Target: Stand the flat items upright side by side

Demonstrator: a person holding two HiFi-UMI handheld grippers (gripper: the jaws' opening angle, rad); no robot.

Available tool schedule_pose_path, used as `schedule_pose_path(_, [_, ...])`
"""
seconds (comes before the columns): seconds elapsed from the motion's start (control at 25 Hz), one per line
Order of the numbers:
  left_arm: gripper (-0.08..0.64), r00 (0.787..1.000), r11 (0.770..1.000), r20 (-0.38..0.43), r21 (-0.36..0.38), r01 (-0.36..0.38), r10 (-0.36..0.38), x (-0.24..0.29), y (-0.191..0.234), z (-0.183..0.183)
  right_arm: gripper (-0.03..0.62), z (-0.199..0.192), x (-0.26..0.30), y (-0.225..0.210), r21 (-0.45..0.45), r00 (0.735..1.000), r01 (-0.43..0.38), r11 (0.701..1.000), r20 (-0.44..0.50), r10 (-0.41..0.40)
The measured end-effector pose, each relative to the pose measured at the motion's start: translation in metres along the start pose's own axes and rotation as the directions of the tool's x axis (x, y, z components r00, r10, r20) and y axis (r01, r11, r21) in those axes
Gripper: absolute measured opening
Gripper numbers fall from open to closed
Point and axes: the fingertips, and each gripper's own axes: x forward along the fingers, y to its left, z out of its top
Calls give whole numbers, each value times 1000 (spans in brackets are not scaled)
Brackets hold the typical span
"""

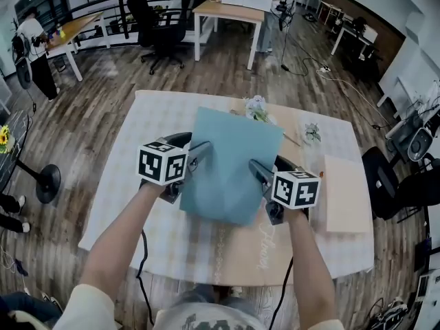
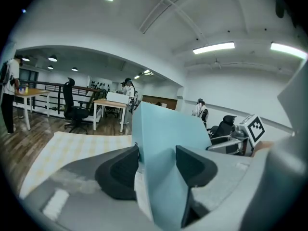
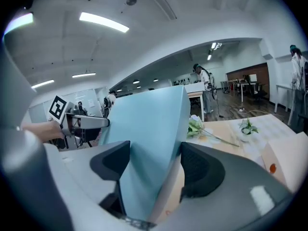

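The blue book (image 1: 230, 167), seemingly stiff, light and slick-covered, sits clamped at opposite side edges in the jaws of the left gripper (image 1: 201, 151) and right gripper (image 1: 256, 168).

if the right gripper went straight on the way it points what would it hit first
The right gripper would meet the blue board that it grips, which fills its line. Beyond the board, roughly ahead, sits the left gripper; depth is unclear.
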Motion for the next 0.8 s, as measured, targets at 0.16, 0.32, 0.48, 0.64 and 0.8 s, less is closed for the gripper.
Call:
schedule_pose_path(0.16, [245, 998, 999, 44, 41, -35, 33, -7, -27, 10, 330, 9, -25, -6, -76, 998, 10, 997, 55, -6])
schedule_pose_path(0.32, [245, 995, 994, 79, 76, -73, 67, -16, -51, 16, 328, 17, -47, -8, -152, 994, 23, 988, 108, -7])
schedule_pose_path(0.48, [246, 990, 990, 88, 73, -118, 111, -26, -67, 9, 322, 17, -63, -6, -207, 989, 10, 978, 145, 20])
schedule_pose_path(0.64, [247, 981, 984, 91, 40, -173, 169, -41, -79, -4, 311, 11, -76, 0, -241, 987, -26, 970, 147, 63])
schedule_pose_path(0.8, [247, 967, 973, 118, 26, -230, 225, -55, -94, -15, 307, 3, -92, 5, -303, 983, -43, 952, 157, 94])
